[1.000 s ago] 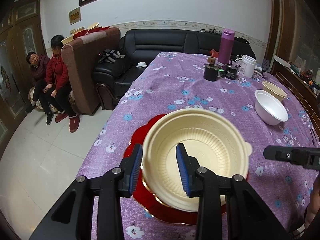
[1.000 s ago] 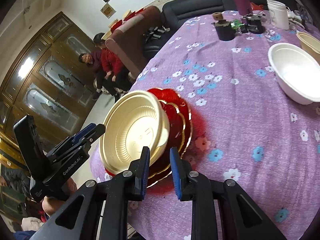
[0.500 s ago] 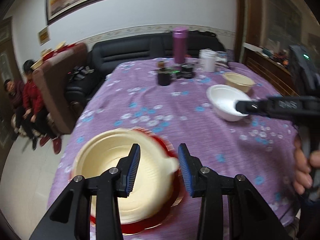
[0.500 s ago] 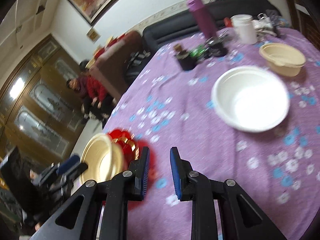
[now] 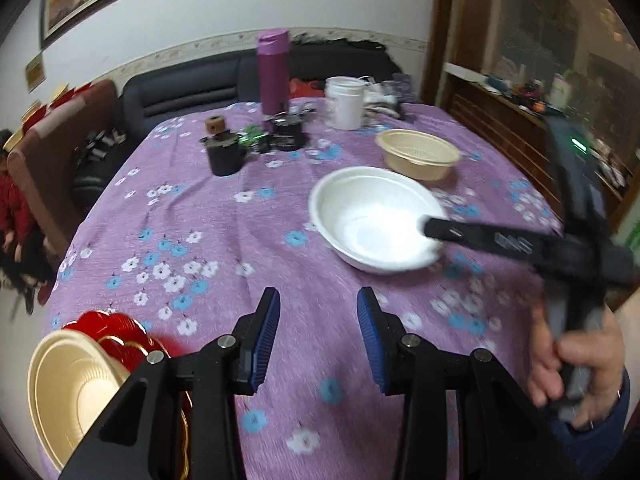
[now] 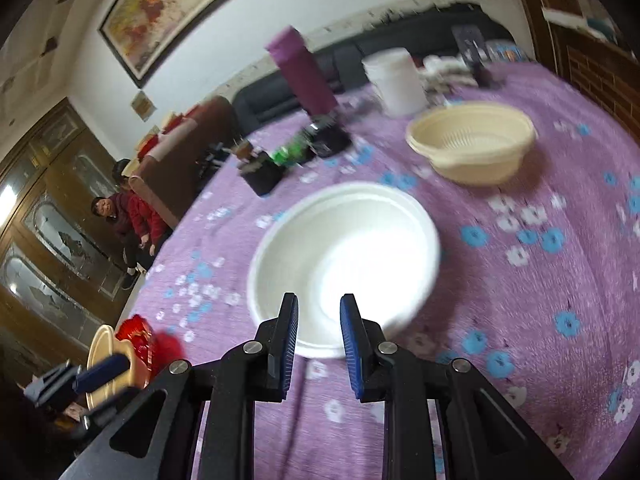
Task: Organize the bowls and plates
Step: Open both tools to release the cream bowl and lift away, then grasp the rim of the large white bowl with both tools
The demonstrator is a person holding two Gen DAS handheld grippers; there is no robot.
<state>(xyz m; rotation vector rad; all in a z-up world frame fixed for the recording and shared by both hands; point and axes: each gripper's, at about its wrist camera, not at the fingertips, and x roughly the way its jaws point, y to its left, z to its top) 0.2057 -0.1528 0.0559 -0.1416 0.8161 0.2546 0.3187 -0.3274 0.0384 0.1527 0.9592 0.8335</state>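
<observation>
Smooth white bowl (image 6: 344, 256) upright on purple floral worktop (image 6: 540, 320), ribbed cream bowl (image 6: 472, 144) at 1 o'clock, right claw (image 6: 319, 340) narrow and empty at its near rim, left claw (image 5: 318, 340) part-open, empty.

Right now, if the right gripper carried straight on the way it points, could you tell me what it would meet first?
Most likely the white bowl: the right gripper points at its near rim with open, empty jaws. Depth is blurred, so that is a judgement.

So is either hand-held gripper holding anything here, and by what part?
Nothing is held. The left hand-held gripper is empty over the tablecloth; the right hand-held gripper is open, nearing the white bowl.
</observation>
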